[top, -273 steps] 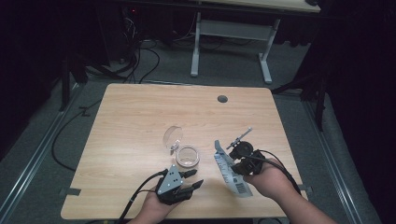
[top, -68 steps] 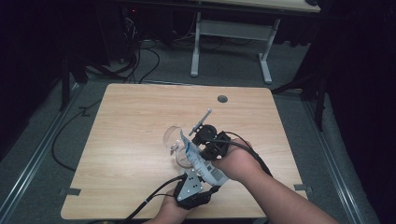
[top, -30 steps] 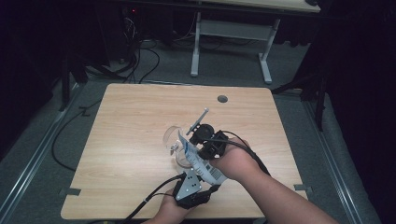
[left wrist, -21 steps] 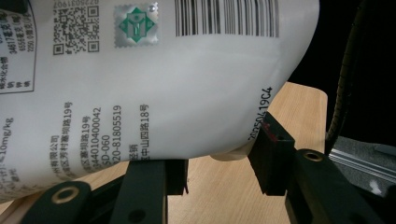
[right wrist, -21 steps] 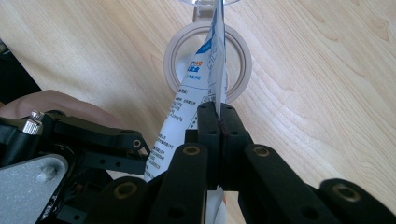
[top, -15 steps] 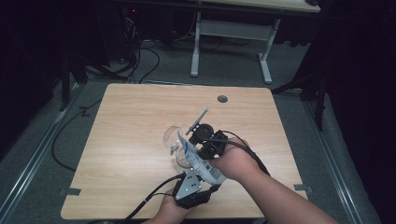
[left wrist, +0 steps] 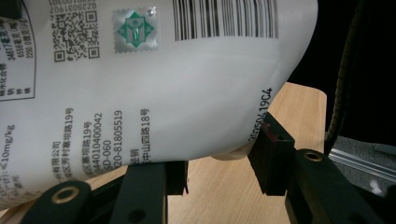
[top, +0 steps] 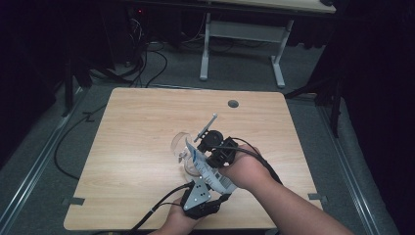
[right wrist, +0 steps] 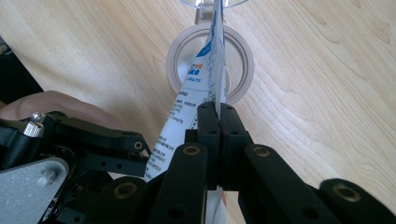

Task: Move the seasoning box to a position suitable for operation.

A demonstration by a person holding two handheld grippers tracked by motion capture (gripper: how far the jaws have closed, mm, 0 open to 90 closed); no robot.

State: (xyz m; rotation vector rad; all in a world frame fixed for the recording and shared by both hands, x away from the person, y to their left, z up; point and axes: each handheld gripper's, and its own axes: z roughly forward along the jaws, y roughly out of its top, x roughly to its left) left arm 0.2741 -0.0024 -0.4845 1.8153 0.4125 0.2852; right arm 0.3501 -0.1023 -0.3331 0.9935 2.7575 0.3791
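Observation:
A white printed pouch (top: 208,171) with a barcode (left wrist: 224,18) hangs tilted, and my right gripper (right wrist: 218,109) is shut on its edge. The pouch's narrow end (right wrist: 212,56) points down into the mouth of a round beige-rimmed jar (right wrist: 243,65) on the table. The jar's clear lid (top: 179,143) stands flipped back behind it. My left gripper (left wrist: 222,163) sits just under the pouch's swollen lower end, jaws apart. Its right fingertip (left wrist: 268,140) touches the pouch. In the high view the left gripper (top: 205,188) is near the front edge, directly below the right gripper (top: 211,159).
The light wooden table (top: 137,127) has a small round cable hole (top: 233,104) at the back. Black cables (top: 156,208) trail from both grippers over the front edge. A white desk frame (top: 242,34) stands on the grey floor beyond the table.
Since nine seconds ago my right gripper has carried the pouch left over the jar, and the left gripper has come under it. Over the last second nothing has visibly moved.

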